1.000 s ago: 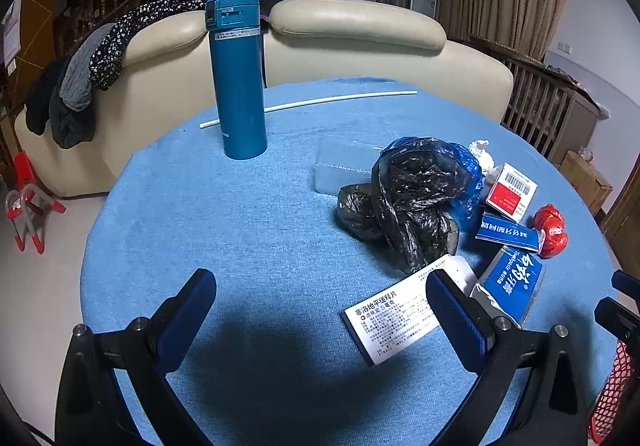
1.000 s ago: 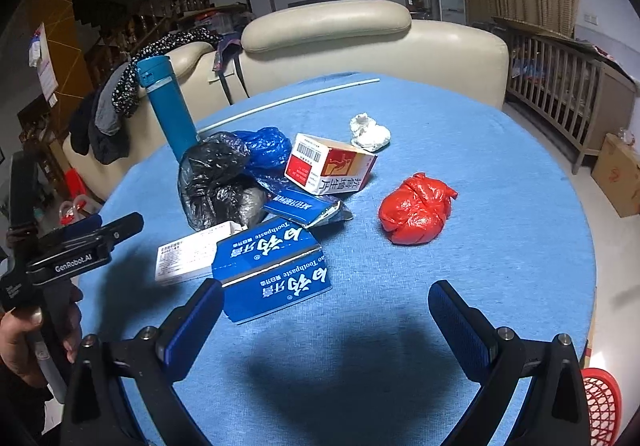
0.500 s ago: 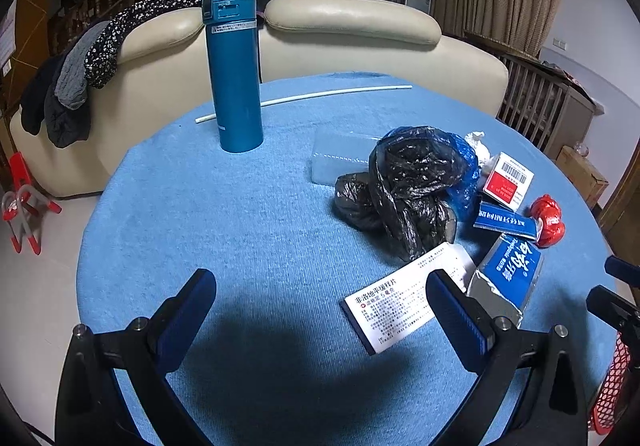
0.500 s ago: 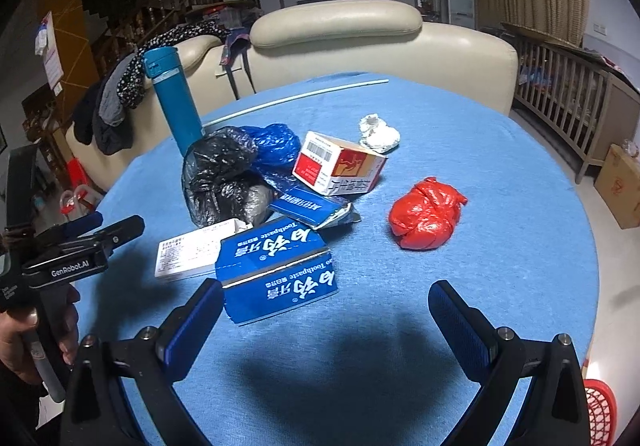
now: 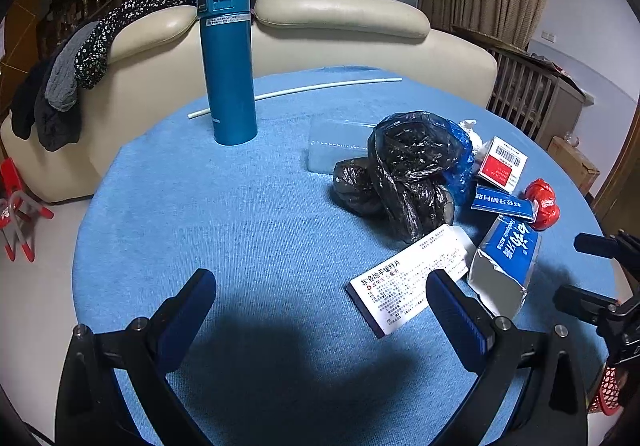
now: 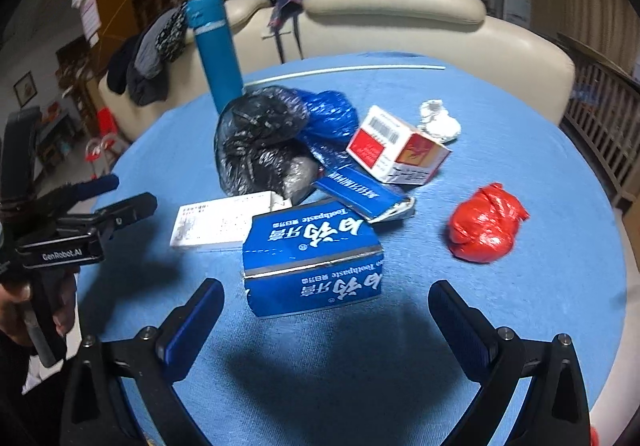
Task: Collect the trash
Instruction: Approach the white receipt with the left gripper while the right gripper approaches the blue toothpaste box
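Trash lies on a round blue table (image 5: 224, 222): a black plastic bag (image 5: 404, 170) (image 6: 260, 146), a blue bag (image 6: 328, 118), a white medicine box (image 5: 412, 278) (image 6: 224, 222), a blue toothpaste box (image 6: 316, 254) (image 5: 504, 262), a red-and-white box (image 6: 396, 150), a flat blue packet (image 6: 360, 194), a red bag wad (image 6: 484, 222) and a crumpled tissue (image 6: 438, 120). My left gripper (image 5: 320, 310) is open and empty, just short of the medicine box. My right gripper (image 6: 326, 320) is open and empty, straddling the near side of the toothpaste box.
A tall teal flask (image 5: 228, 62) stands at the table's far left. A thin white rod (image 5: 296, 92) lies along the far edge. A clear plastic box (image 5: 336, 150) sits behind the bags. A cream sofa (image 5: 340, 30) with clothes stands behind. A red basket (image 5: 608, 394) is at lower right.
Both grippers have moved forward toward the trash pile; the toothpaste box now looms closer between the right fingers. Nothing has been gripped or shifted.
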Available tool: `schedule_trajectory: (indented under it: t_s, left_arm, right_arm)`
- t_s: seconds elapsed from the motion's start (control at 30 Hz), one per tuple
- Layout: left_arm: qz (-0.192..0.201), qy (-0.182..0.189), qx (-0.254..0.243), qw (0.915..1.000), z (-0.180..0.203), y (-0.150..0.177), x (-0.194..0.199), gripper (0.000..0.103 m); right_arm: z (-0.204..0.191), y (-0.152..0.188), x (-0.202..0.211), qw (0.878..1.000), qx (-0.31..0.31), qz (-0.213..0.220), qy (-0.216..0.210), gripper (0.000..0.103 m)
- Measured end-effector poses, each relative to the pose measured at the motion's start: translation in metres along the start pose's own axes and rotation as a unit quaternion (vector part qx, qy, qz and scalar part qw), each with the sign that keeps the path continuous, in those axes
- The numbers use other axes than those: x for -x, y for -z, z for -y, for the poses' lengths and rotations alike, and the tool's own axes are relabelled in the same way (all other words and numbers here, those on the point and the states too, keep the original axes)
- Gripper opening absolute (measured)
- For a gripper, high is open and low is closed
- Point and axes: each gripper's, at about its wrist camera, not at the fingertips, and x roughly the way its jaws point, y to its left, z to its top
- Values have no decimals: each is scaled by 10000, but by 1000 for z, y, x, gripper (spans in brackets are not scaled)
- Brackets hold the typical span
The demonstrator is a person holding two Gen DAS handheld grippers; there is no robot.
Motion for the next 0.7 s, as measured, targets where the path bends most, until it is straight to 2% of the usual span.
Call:
schedule_trajectory:
  t_s: [0.3,0.43,0.7]
  left_arm:
    - [-43,131,-52,9999,3,1,-4,103]
    - [-46,157,-45,9999,1,1,-6,103]
    - [-83,214,-49,9997,1,1,-9,103]
  right_arm:
    - [-2,-7,-24,9992,271,-298,-71,103]
    - [-3,-10,-31,9984,443,-352,37,103]
    - [-7,-14,-50,9970,603,-491,-33,103]
